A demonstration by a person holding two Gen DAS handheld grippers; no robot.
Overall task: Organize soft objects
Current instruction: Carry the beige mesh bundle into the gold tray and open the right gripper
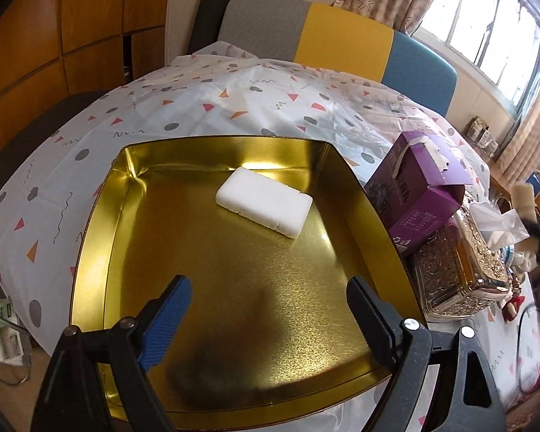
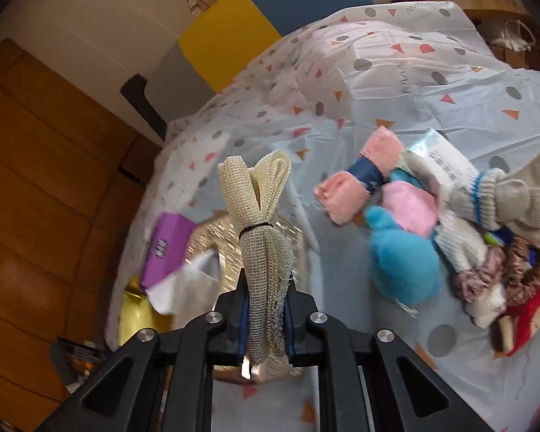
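A shallow gold tin (image 1: 100, 223) lies on the patterned tablecloth, with a white sponge block (image 1: 264, 201) resting in its far half. My left gripper (image 1: 270, 309) hangs open over the tin's near part, nothing between its fingers. In the right wrist view my right gripper (image 2: 264, 309) is shut on a cream mesh bundle (image 2: 259, 216) tied with a black band, lifted above the table. A heap of soft things lies to its right: a pink rolled towel (image 2: 356, 176), a blue plush (image 2: 399, 262), grey knit socks (image 2: 511, 198), scrunchies (image 2: 486, 270).
A purple carton (image 1: 414, 187) leans on an ornate silver tissue box (image 1: 460, 273) right of the tin. Both also show in the right wrist view, the purple carton (image 2: 169, 248) left of the bundle. A tricolour chair back (image 1: 342, 36) stands behind the table.
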